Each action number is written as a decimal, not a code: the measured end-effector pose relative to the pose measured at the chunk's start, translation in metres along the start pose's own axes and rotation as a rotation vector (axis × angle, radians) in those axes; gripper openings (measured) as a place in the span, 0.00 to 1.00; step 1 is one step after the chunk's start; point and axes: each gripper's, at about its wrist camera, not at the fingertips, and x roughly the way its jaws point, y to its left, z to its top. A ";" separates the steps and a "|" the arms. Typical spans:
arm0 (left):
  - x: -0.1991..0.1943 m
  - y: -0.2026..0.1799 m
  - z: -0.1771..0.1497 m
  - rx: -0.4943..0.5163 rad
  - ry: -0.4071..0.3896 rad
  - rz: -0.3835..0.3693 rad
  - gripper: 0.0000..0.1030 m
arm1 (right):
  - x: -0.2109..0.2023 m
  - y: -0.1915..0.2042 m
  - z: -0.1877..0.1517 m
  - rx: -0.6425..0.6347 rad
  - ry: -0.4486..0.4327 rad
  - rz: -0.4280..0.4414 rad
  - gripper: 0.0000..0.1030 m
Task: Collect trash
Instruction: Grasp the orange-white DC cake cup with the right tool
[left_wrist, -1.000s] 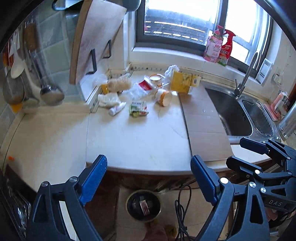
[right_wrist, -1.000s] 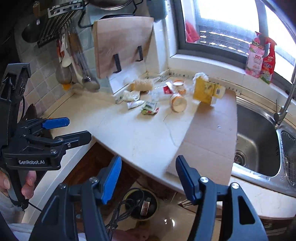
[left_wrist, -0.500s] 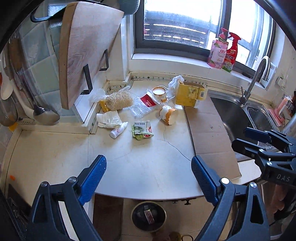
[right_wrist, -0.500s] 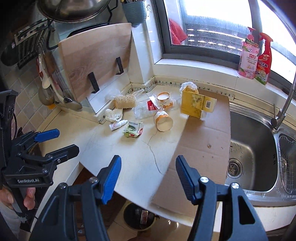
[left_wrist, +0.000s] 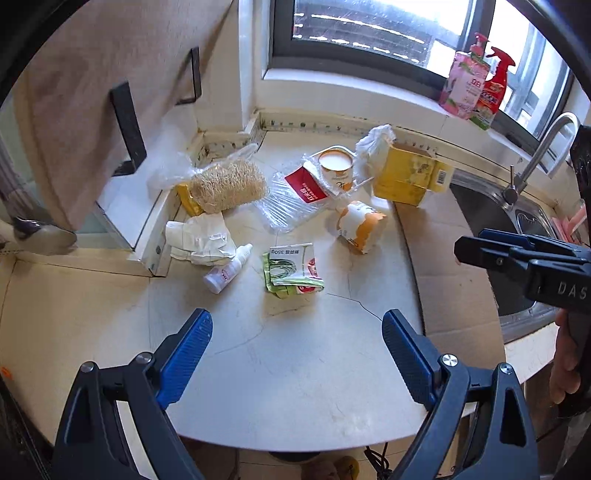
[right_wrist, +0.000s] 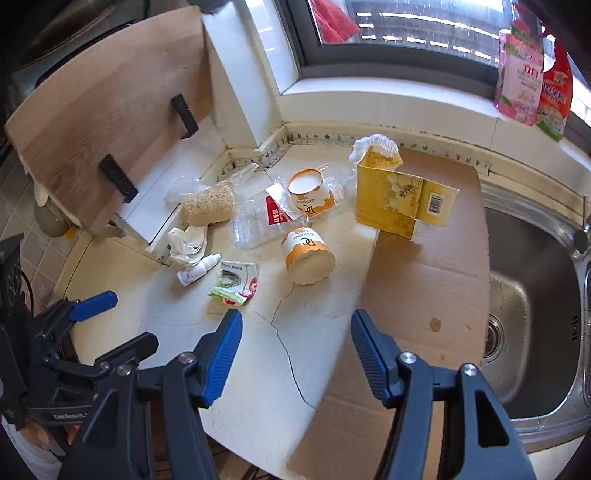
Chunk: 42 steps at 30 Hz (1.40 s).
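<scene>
Jaws gaping wide on both the left gripper (left_wrist: 297, 332) and right gripper (right_wrist: 295, 334), hovering over the desk (left_wrist: 295, 369); trash (left_wrist: 291, 273) lying toward its back edge.

Home kitchen, sink (right_wrist: 532, 295), faucet (left_wrist: 535, 155), countertop (left_wrist: 295, 350)

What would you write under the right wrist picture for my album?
Open right tongs hover over a counter littered with a tipped paper cup, yellow carton and green wrapper.
</scene>
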 end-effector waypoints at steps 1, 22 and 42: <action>0.006 0.003 0.001 -0.008 0.005 -0.002 0.89 | 0.007 -0.003 0.005 0.013 0.011 0.003 0.60; 0.102 0.067 0.020 -0.228 0.118 -0.172 0.80 | 0.147 0.001 0.056 0.010 0.175 -0.030 0.59; 0.145 0.050 0.019 -0.437 0.242 -0.234 0.60 | 0.085 -0.014 0.003 0.056 0.090 0.062 0.44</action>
